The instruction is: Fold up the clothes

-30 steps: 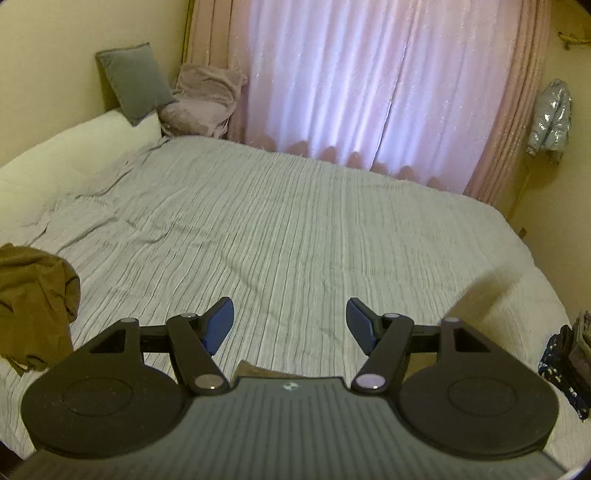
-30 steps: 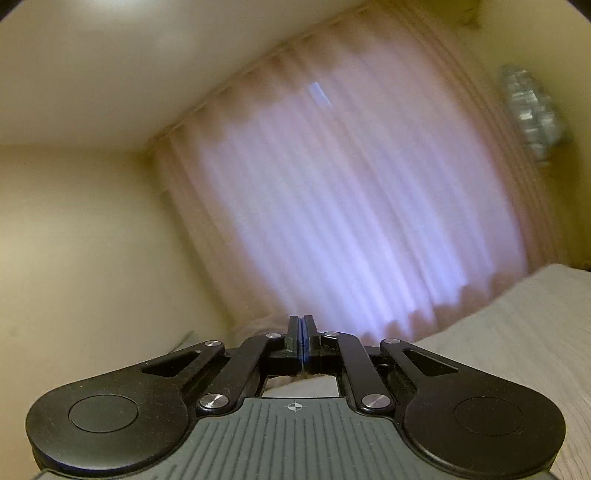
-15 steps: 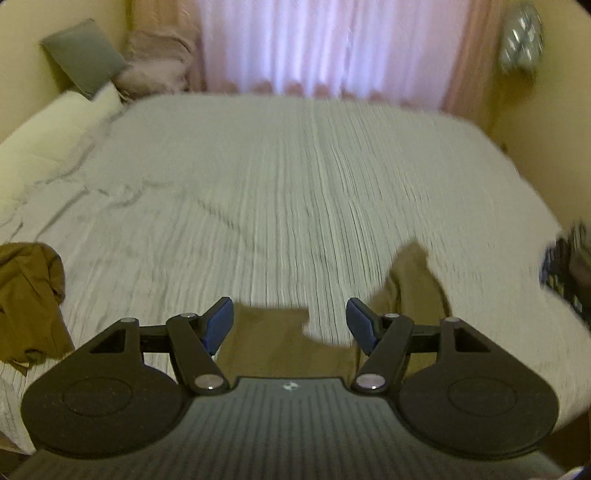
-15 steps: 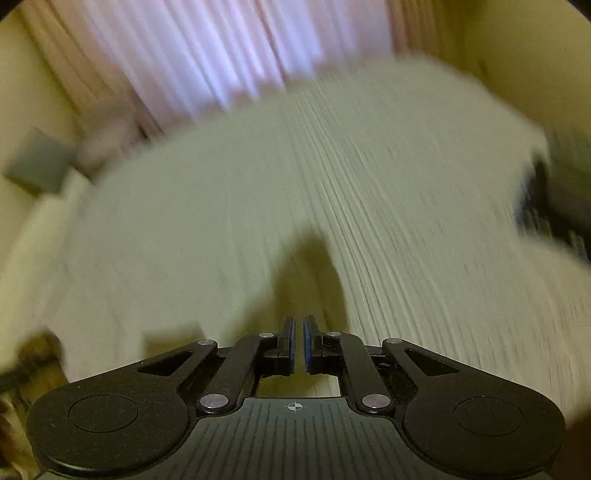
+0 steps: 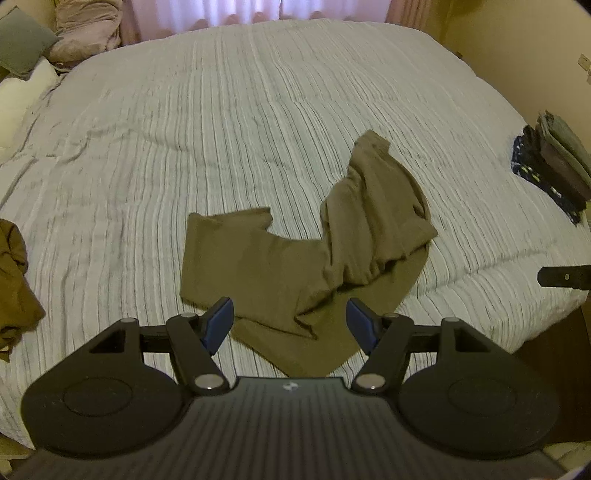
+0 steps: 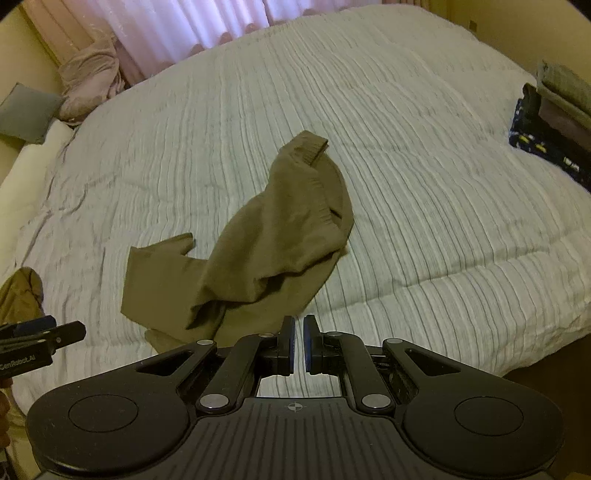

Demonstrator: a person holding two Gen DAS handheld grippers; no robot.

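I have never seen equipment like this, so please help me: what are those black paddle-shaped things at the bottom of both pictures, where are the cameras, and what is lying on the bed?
There is no robot here. A person holds a two-finger gripper in each hand, and each gripper carries a wide-angle camera looking forward along its fingers. The black shapes at the bottom are the gripper's own body.

One picture comes from the left gripper; its blue-padded fingers stand wide apart with nothing between them. The other comes from the right gripper; its fingers are nearly together and hold nothing.

Both look down on a bed with a striped bedspread. In the middle lies a crumpled olive-brown garment, not yet folded. Another brown garment lies bunched at the left edge, and a stack of folded clothes sits at the right edge. Pillows lie by the pink curtain.
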